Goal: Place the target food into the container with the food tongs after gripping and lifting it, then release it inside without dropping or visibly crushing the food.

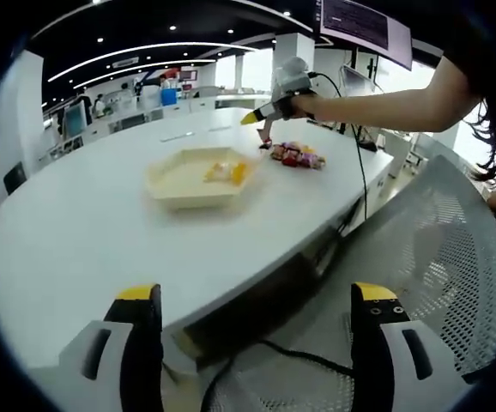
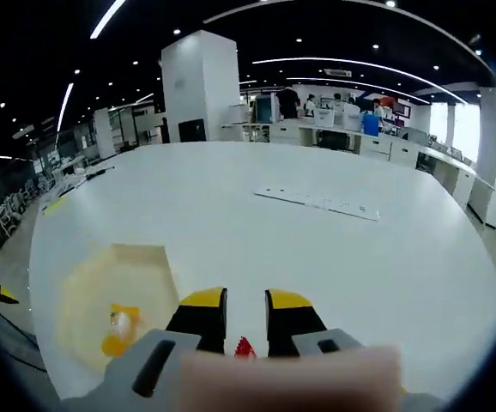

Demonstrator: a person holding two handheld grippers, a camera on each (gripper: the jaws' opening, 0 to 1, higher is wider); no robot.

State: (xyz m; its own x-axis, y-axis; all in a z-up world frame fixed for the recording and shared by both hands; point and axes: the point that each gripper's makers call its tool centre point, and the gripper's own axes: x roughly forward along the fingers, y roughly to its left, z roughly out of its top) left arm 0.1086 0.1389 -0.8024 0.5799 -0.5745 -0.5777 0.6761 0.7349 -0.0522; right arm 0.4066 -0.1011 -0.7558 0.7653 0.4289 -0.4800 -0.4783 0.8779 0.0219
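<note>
Food pieces (image 1: 297, 155), small and mixed in red, yellow and pink, lie in a loose heap on the white table (image 1: 85, 232), just beside the container's far-right edge.

Nearest in the left gripper view, the left gripper (image 1: 257, 322) hangs off the table's near edge with its yellow-tipped grey jaws spread wide and nothing between them, above a grey mesh chair back (image 1: 454, 257) and a black cable (image 1: 317, 360). Farther in, the container (image 1: 188, 182), a shallow cream tray with angled corners, sits on the smooth table and holds a yellow-orange piece (image 1: 229, 172). Beyond it, a person's bare arm (image 1: 385, 107) reaches in, holding the right gripper (image 1: 261, 120) tilted down over the heap.

In the right gripper view, the right gripper (image 2: 244, 319) has its jaws drawn narrow, with something small and red (image 2: 244, 348) showing low in the gap; whether they clamp it cannot be told. A flat white strip (image 2: 317, 203) lies farther across the table. No writing is legible anywhere.
</note>
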